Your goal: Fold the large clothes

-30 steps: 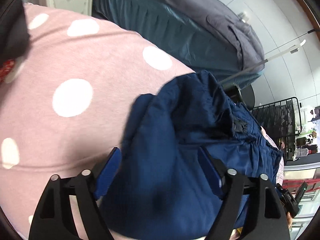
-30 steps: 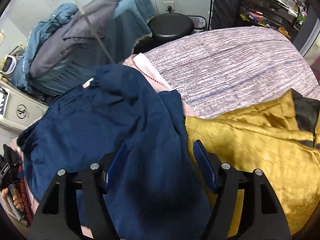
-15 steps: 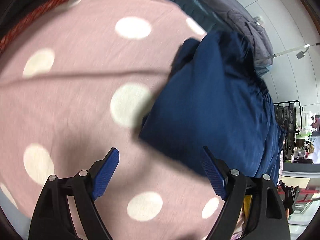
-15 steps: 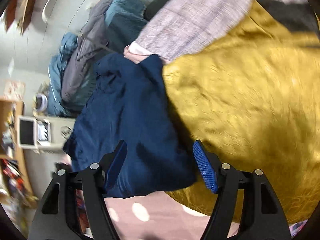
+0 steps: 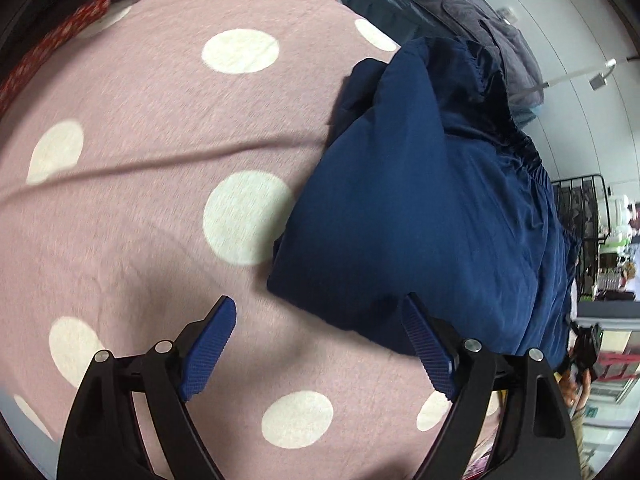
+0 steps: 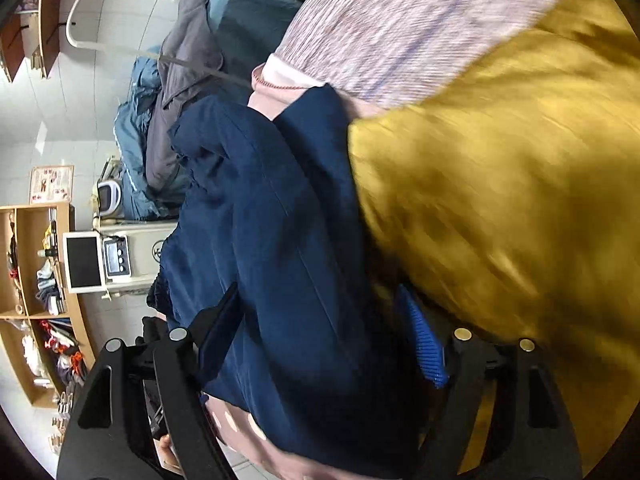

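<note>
My left hand-held gripper (image 5: 318, 332) is spreading wider, empty, above the pink dotted sheet (image 5: 140, 160), beside the navy garment (image 5: 420, 220). My right hand-held gripper (image 6: 320, 320) is opening astride that garment (image 6: 280, 240); only here a mustard cloth (image 6: 500, 180) shows.

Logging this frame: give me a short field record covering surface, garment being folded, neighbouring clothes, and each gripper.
surface: pink sheet with white dots
garment: navy garment, bunched and partly folded, lying on the sheet
neighbours: mustard-yellow garment beside it; striped pale fabric beyond
left gripper: jaws opening, nothing between the fingers, above bare sheet at the navy edge
right gripper: jaws opening, navy cloth between the fingers, not pinched
</note>
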`<move>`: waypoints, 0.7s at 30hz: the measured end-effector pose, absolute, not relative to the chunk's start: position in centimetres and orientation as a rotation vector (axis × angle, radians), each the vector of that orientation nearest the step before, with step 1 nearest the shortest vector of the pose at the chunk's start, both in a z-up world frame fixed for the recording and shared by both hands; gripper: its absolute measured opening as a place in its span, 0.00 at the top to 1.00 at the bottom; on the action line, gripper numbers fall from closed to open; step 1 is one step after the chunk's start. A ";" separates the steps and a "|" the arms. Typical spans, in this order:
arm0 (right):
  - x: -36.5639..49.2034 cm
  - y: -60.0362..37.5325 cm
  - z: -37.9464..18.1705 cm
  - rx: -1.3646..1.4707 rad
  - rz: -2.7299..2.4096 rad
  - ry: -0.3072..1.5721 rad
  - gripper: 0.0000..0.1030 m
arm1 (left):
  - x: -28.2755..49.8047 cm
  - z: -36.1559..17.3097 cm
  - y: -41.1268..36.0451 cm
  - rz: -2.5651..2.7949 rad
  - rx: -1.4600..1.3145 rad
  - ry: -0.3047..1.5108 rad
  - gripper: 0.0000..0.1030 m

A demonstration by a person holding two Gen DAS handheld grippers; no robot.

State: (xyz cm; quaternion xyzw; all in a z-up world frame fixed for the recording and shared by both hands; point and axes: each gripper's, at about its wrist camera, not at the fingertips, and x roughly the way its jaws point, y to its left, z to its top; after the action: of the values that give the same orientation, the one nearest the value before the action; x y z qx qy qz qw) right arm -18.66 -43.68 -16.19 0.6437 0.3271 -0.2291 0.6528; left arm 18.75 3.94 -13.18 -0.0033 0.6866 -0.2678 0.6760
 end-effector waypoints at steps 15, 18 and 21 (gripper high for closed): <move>-12.8 -44.6 -19.0 1.355 -0.510 0.904 0.28 | 26.3 -17.0 -2.5 -0.788 -0.120 1.631 0.15; -12.5 -44.4 -19.0 1.337 -0.535 0.915 0.28 | 26.6 -19.2 -4.7 -0.839 -0.189 1.708 0.14; -12.4 -44.3 -19.0 1.317 -0.552 0.920 0.28 | 25.7 -20.0 -7.2 -0.842 -0.078 1.711 0.06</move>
State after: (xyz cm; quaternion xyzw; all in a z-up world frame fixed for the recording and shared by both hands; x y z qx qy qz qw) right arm -12.41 -44.30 -18.96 0.5820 0.4067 -0.2439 0.6605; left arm 25.74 -7.21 -20.04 -0.0336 0.7316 -0.3597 0.5782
